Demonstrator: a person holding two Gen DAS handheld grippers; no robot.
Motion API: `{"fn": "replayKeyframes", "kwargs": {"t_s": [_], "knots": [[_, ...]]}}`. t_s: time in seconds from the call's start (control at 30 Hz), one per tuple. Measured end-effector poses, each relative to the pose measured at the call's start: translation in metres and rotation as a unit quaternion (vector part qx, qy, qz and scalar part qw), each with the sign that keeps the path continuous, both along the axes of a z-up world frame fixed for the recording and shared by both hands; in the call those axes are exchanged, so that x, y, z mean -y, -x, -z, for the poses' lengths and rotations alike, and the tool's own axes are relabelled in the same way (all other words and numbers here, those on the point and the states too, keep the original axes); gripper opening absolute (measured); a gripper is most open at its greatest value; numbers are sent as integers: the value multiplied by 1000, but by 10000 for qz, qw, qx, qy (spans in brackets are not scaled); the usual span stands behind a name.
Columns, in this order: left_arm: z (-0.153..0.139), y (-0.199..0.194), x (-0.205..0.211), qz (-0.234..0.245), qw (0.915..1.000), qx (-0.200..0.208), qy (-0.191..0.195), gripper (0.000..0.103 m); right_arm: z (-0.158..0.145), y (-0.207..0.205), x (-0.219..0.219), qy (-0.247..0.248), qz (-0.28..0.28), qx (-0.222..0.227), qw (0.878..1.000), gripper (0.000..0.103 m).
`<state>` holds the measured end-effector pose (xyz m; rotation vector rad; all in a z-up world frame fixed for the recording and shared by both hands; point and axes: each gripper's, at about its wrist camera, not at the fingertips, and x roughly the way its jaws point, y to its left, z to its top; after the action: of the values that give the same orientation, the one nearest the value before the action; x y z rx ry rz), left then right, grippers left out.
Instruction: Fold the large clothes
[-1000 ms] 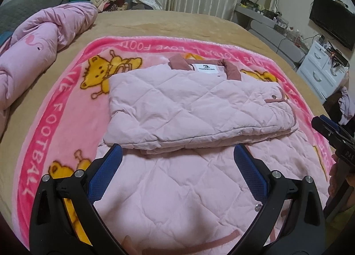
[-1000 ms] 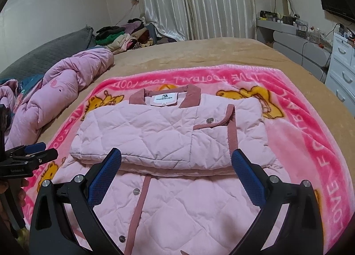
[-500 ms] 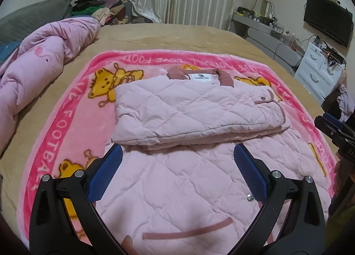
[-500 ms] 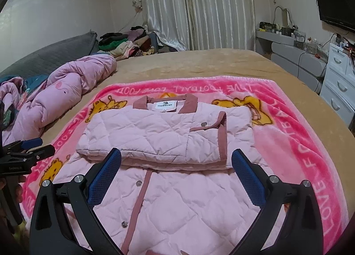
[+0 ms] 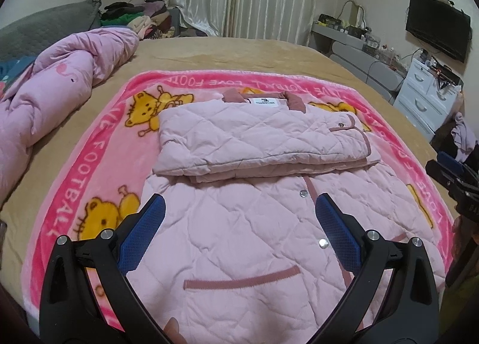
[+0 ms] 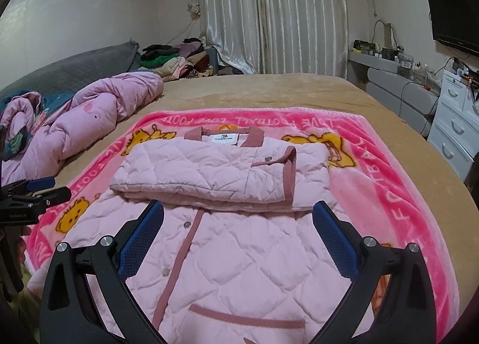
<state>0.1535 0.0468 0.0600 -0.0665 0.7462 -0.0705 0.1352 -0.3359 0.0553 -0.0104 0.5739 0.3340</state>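
A pale pink quilted jacket point(image 5: 248, 224) lies on a bright pink cartoon blanket point(image 5: 74, 182) spread over the tan bed point(image 6: 269, 89), its sleeves and upper part folded into a thick band across the far half near the collar point(image 6: 224, 136), the near half flat with snaps showing. The left gripper point(image 5: 239, 215) hovers above the jacket's near half, released with fingers spread wide and holding nothing. The right gripper point(image 6: 238, 218) hovers likewise, equally spread and empty, while a crumpled pink duvet point(image 6: 89, 122) sits at the far left.
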Motion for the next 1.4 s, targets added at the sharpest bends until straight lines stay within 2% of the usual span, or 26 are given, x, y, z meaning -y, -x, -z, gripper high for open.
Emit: {"fn": "replayKeyframes", "kwargs": {"t_s": [0.47, 0.87, 1.4], "knots": [[10, 44, 5, -57, 9998, 133, -155, 94, 5, 33, 19, 39, 5, 64, 10000, 99], [30, 69, 13, 34, 9993, -77, -360, 94, 27, 50, 42, 63, 212, -207, 9995, 99], [52, 88, 5, -11, 9988, -302, -386, 94, 45, 59, 37, 117, 1, -454, 9989, 99]]}}
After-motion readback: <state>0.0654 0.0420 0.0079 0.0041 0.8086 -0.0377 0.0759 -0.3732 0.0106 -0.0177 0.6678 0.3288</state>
